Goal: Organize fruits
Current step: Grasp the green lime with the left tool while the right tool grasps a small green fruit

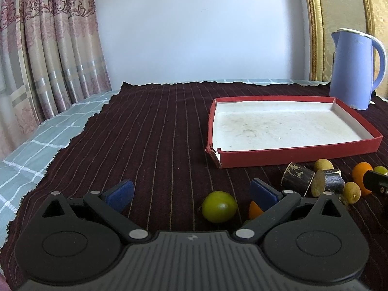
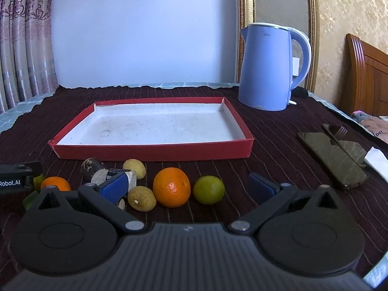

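Note:
A shallow red box (image 1: 298,154) (image 2: 150,151) with a white floor lies empty on the dark striped cloth. In the left wrist view my left gripper (image 1: 192,191) is open, with a green lime (image 1: 219,206) between its fingers and an orange (image 1: 254,209) partly hidden behind the right finger. In the right wrist view my right gripper (image 2: 188,186) is open, with an orange (image 2: 171,186) and a green lime (image 2: 209,189) between its fingers. Two yellowish longans (image 2: 141,198) (image 2: 134,168), two cut sugarcane pieces (image 2: 93,167) and another orange (image 2: 55,183) lie to the left.
A blue electric kettle (image 2: 269,66) (image 1: 354,70) stands behind the box at the right. Two dark phones (image 2: 334,158) and a white item lie on the cloth at the right. The left gripper's body (image 2: 17,178) shows at the left edge. A curtain hangs at the left.

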`<state>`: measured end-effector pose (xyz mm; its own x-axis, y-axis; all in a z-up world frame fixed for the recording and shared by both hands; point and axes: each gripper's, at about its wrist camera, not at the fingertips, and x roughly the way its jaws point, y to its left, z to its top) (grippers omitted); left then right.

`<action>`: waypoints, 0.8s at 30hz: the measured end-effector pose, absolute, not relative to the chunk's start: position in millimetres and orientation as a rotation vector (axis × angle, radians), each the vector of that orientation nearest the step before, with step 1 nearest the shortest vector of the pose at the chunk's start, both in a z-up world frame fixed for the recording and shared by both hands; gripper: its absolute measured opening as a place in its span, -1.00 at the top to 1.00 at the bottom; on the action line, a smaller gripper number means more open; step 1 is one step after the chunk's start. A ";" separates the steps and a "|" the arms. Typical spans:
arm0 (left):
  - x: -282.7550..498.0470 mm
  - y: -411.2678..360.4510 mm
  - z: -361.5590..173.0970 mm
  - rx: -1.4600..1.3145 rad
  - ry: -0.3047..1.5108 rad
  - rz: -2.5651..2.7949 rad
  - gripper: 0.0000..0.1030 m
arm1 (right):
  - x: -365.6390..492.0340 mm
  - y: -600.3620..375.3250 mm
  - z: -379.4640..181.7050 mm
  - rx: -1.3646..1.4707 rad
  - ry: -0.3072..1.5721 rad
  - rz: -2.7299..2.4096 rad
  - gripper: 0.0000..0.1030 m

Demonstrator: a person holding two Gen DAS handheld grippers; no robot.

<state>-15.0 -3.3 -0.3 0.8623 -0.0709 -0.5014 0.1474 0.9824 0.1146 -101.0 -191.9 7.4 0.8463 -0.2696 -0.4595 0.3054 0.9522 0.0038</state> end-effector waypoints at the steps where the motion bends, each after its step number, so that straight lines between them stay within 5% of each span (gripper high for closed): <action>1: -15.6 -1.8 -0.5 0.149 0.520 -0.124 -1.00 | -102.0 -192.1 7.1 0.078 0.471 -0.300 -1.00; 24: -45.7 22.7 -6.8 0.133 0.569 -0.371 -1.00 | -118.6 -202.6 2.6 0.092 0.420 -0.223 -1.00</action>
